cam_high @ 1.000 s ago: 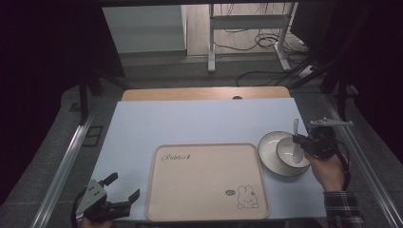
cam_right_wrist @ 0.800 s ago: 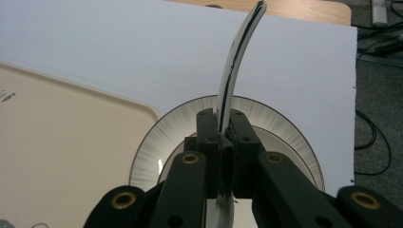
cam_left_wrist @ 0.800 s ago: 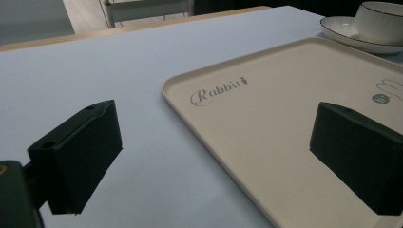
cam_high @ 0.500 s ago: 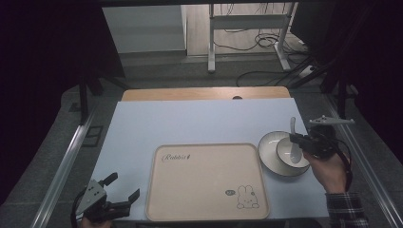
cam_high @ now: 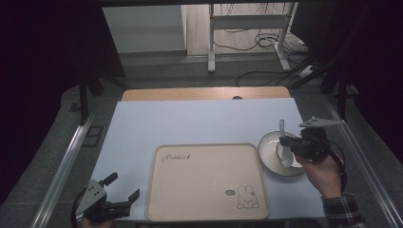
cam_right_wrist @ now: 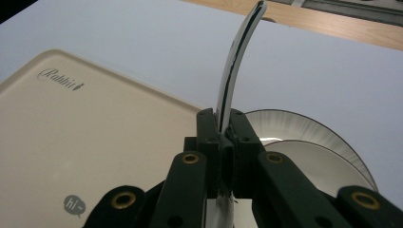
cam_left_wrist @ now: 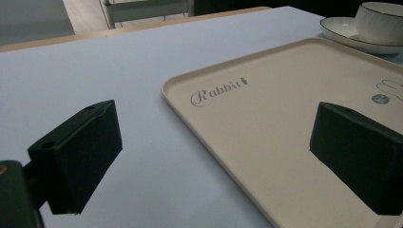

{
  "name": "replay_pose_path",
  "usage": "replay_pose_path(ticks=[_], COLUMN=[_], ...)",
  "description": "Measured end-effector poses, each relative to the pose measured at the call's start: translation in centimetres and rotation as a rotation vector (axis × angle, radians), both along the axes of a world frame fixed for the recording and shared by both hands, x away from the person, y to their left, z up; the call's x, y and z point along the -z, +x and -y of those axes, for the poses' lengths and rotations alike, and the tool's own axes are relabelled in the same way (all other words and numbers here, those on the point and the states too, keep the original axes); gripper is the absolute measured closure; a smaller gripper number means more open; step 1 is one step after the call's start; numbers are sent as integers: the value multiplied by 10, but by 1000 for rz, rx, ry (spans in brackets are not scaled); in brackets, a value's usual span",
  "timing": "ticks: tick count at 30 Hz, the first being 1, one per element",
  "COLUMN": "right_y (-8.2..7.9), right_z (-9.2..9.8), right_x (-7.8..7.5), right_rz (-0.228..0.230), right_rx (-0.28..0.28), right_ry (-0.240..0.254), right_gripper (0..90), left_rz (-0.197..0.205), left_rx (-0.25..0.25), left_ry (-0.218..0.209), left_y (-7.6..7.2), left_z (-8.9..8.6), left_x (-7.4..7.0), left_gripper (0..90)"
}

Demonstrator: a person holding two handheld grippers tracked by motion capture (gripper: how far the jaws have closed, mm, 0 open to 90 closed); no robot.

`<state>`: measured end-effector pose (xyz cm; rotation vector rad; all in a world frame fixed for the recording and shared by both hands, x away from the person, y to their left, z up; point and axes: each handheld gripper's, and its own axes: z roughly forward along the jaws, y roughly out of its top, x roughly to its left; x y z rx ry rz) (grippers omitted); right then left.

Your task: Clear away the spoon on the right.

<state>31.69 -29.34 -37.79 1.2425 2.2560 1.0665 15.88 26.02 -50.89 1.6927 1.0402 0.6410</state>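
Observation:
My right gripper [cam_high: 291,143] is shut on a white spoon [cam_high: 282,127] and holds it over a white bowl [cam_high: 273,148] at the table's right. The spoon's handle points up and away, and its scoop hangs down in the bowl. In the right gripper view the jaws pinch the spoon [cam_right_wrist: 236,66] edge-on above the bowl [cam_right_wrist: 304,137]. My left gripper [cam_high: 124,186] stands open at the near left corner, with nothing between its pads [cam_left_wrist: 81,152]. A beige tray [cam_high: 204,180] marked "Rabbit" lies between the two grippers, with nothing on it.
The left gripper view shows the bowl [cam_left_wrist: 380,19] standing on a saucer [cam_left_wrist: 340,32] past the tray's far corner. A pale blue mat [cam_high: 190,123] covers the table, with a wooden strip [cam_high: 204,93] along the far edge. Metal rails run down both sides.
My right gripper has carried the spoon a little to the left, further over the bowl. The left gripper has stayed where it was.

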Motion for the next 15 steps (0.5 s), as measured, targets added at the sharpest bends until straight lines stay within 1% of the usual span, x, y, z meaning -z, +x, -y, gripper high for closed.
replay_pose_path(ticks=[9,15], right_y=[-5,-7], right_z=[-16,-22], right_x=[2,6], right_rz=[-13,-25], right_rx=[-55,-70], right_ry=[4,2], right_gripper=[857,858], left_rz=[1,1], left_rx=[0,1], left_ry=[0,-1], left_y=[0,0], left_z=[0,0], left_x=[0,0], left_gripper=[33,33])
